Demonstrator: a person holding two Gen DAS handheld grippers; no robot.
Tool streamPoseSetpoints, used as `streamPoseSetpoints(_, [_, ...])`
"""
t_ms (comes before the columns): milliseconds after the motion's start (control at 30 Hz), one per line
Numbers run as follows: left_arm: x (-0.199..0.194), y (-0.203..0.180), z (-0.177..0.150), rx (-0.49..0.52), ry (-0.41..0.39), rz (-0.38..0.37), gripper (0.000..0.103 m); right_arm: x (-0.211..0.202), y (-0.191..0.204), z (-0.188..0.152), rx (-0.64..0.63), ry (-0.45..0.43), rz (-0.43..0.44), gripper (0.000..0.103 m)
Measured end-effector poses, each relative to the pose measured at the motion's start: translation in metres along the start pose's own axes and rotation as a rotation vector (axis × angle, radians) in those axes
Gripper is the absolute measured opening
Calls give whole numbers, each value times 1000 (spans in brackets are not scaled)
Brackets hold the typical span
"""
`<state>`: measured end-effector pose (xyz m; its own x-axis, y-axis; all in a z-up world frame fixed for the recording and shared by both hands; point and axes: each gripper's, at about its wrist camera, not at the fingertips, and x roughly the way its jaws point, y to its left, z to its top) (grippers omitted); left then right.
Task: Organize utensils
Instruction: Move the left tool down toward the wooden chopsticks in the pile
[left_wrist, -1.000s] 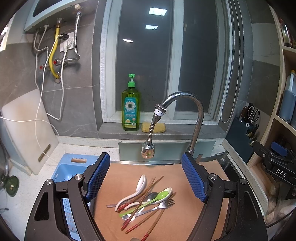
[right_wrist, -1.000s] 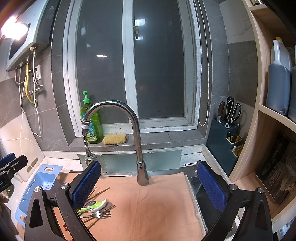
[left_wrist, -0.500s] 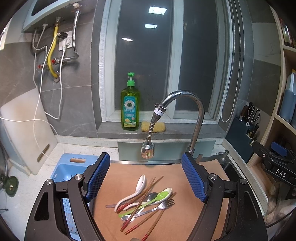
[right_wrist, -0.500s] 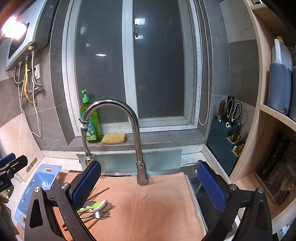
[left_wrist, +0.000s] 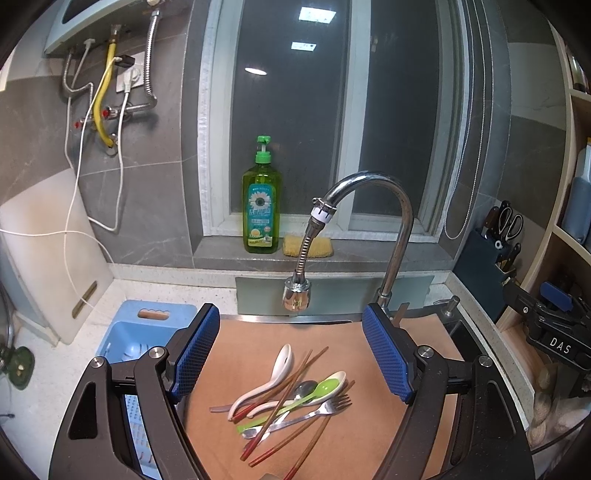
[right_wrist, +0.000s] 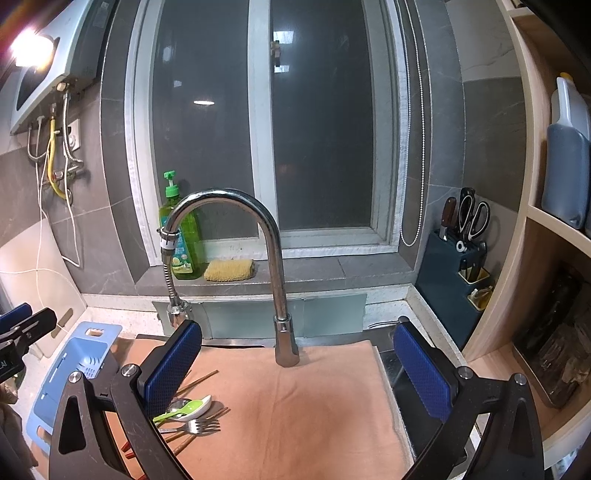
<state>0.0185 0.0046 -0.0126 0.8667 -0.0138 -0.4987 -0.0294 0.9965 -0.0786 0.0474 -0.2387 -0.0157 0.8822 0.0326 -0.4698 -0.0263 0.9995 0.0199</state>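
A heap of utensils lies on an orange cloth (left_wrist: 369, 435) over the sink: a white spoon (left_wrist: 281, 363), a green spoon (left_wrist: 325, 387), a metal fork (left_wrist: 325, 406), a metal spoon (left_wrist: 304, 388) and several red-tipped chopsticks (left_wrist: 284, 400). My left gripper (left_wrist: 291, 354) hangs open above the heap, holding nothing. In the right wrist view, the heap sits low on the left, with the fork (right_wrist: 199, 427) and green spoon (right_wrist: 188, 406) beside my left finger. My right gripper (right_wrist: 299, 369) is open and empty over bare cloth (right_wrist: 295, 406).
A blue slotted utensil tray (left_wrist: 125, 343) rests on the counter left of the cloth. The curved tap (left_wrist: 369, 192) rises behind the cloth. A soap bottle (left_wrist: 261, 206) and sponge (left_wrist: 308, 246) stand on the sill. A knife block (right_wrist: 454, 258) and shelves stand at the right.
The left wrist view has drifted slightly, so the scene sits a little to the left. Both grippers stay open and the utensils have not moved.
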Motion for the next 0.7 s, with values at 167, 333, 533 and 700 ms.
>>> streamPoseSetpoints(167, [3, 3, -1, -3, 13, 2, 80, 7, 3, -1, -5, 14, 8, 103])
streamPoseSetpoints(333, [7, 11, -2, -10, 28, 14, 80, 12, 7, -2, -17, 26, 29, 103])
streamPoseSetpoints(533, [12, 33, -7, -43, 57, 58, 80, 26, 11, -4, -16, 61, 95, 103])
streamPoseSetpoints(700, [14, 54, -16, -79, 84, 101, 80, 43, 17, -8, -15, 109, 163, 103])
